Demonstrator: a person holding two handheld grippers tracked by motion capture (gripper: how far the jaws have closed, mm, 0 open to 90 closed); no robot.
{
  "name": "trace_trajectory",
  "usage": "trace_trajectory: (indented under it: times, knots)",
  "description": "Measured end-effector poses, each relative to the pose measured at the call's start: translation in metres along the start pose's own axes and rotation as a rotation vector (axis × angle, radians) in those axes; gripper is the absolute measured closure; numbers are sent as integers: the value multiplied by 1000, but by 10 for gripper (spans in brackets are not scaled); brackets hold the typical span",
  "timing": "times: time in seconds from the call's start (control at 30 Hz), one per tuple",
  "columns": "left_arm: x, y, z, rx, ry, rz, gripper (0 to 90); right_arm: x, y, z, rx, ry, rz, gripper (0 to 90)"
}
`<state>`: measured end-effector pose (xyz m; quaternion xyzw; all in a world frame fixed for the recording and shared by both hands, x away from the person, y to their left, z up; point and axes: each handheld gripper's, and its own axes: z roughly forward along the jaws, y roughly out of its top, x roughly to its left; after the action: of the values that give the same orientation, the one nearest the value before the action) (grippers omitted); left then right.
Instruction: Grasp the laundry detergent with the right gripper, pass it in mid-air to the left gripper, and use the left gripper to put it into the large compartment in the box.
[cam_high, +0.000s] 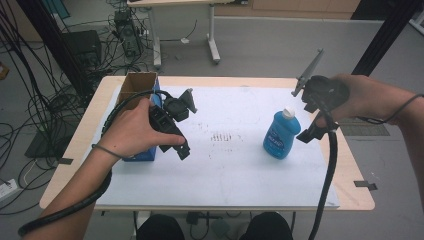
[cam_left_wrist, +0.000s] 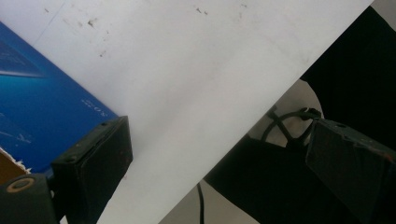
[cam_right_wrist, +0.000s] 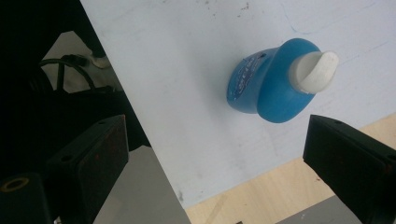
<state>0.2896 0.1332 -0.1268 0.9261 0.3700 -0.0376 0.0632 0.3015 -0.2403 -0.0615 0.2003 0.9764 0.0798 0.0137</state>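
Early stage, nothing picked up yet. Blue bottle (cam_high: 281, 135) w/ white cap stands upright on the white sheet (cam_high: 235, 170), right half of the table (cam_high: 70, 150), untouched. Right gripper (cam_high: 311, 131) hovers just beside and above it, on its right, not touching; in the right gripper view the jaws stand wide apart w/ nothing between them, bottle (cam_right_wrist: 268, 88) ahead and below, cap pointing toward the right jaw. Left gripper (cam_high: 182, 131) sits over the sheet's left part, next to the blue box (cam_high: 145, 152) w/ its cardboard flap open; jaws also spread wide and empty in the left gripper view, box side (cam_left_wrist: 42, 112) just behind the left jaw, no contact I can see. So approx: approach to the bottle looks underway, grasp not made. Left to do, prob.: lower the right gripper around the bottle body, close, lift, then move it, maybe toward the box, but destination can't be told from here.
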Motion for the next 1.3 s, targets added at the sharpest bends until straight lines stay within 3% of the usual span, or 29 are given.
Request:
trace_trajectory:
  times: [0.5,0.93,1.3]
  knots:
    - [-5,-5,10,-18,-16,2,74,-3,-24,11,-1,4,49,66]
    - [-7,-9,21,-28,-30,3,75,-1,-40,22,2,-19,89,65]
    - [-17,-12,30,-50,-13,7,79,-1,-48,29,-5,-23,104,64]
